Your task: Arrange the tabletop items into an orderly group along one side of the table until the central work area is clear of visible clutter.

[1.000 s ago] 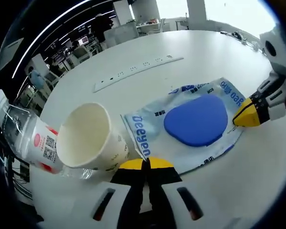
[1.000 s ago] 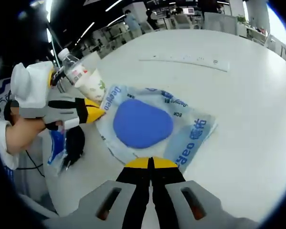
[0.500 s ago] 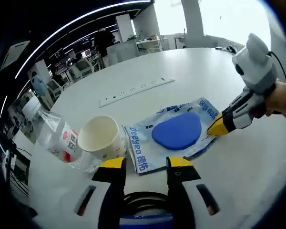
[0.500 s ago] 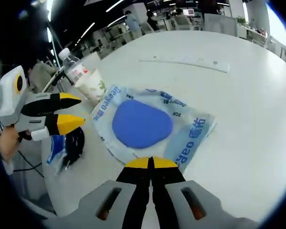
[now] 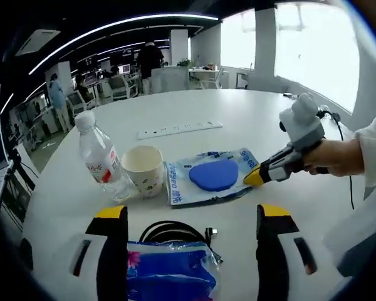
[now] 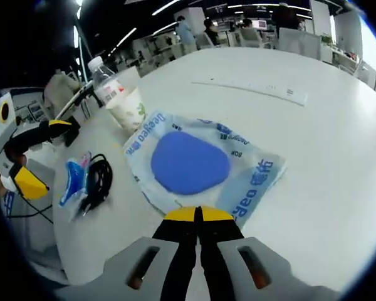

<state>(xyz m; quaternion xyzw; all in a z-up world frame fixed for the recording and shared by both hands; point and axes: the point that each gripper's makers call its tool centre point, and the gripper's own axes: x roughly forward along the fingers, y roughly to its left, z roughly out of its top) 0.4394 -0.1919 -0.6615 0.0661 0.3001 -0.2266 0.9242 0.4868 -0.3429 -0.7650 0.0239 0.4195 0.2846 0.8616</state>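
A clear pouch with a blue pad lies flat on the white table. My right gripper, held by a hand, is shut on the pouch's near corner. Beside the pouch's other end stand a paper cup and a water bottle. My left gripper is wide open, drawn back from the pouch. Between its jaws lie a coiled black cable and a blue packet.
A white power strip lies further in on the round table. The table's edge runs close behind the cable and packet. Desks, chairs and people are in the room beyond.
My left gripper let go of the pouch's edge, opened wide and pulled back, bringing the cable and blue packet into view. My right gripper stays shut on the pouch's corner.
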